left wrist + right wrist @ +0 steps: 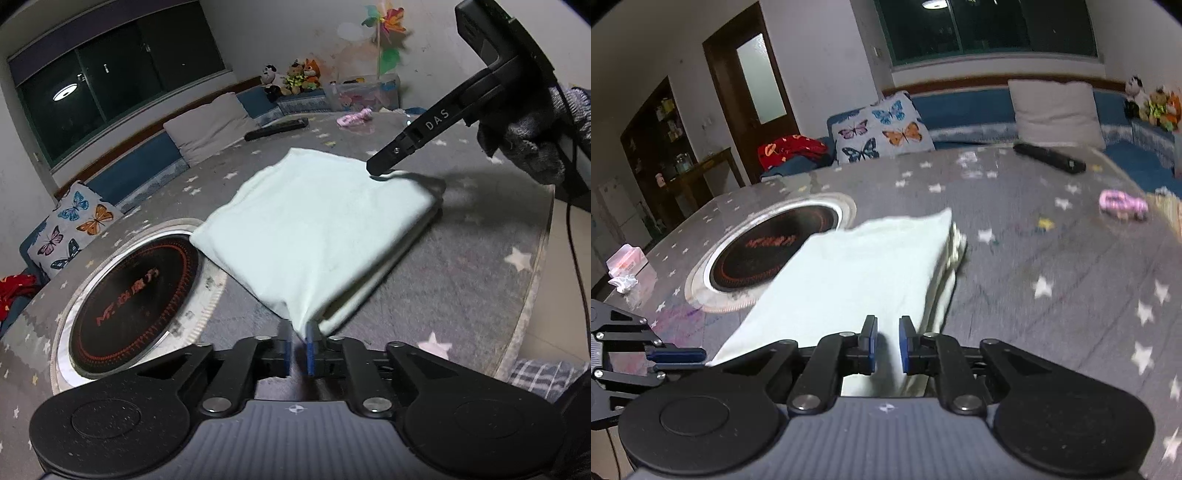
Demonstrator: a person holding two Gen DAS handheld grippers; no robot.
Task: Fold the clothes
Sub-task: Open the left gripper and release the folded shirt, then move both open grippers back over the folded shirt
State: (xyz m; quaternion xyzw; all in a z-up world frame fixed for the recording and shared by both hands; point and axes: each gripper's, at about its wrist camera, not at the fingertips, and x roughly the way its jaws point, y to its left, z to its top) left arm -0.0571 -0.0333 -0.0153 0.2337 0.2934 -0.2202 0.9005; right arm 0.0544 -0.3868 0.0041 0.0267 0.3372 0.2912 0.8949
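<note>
Final fold is landing: the left gripper (297, 338) stands slightly parted around the folded cloth's (314, 229) corner, while the right gripper (888, 341) pinches its edge; next, let go and flatten it on the desk (461, 266).

The room is lit from above by a round ceiling lamp that shines back in the dark window (110, 74). The table (1052, 258) looks smeared and blurry in the right wrist view. Both pictures bend at the edges and have dark corners.
</note>
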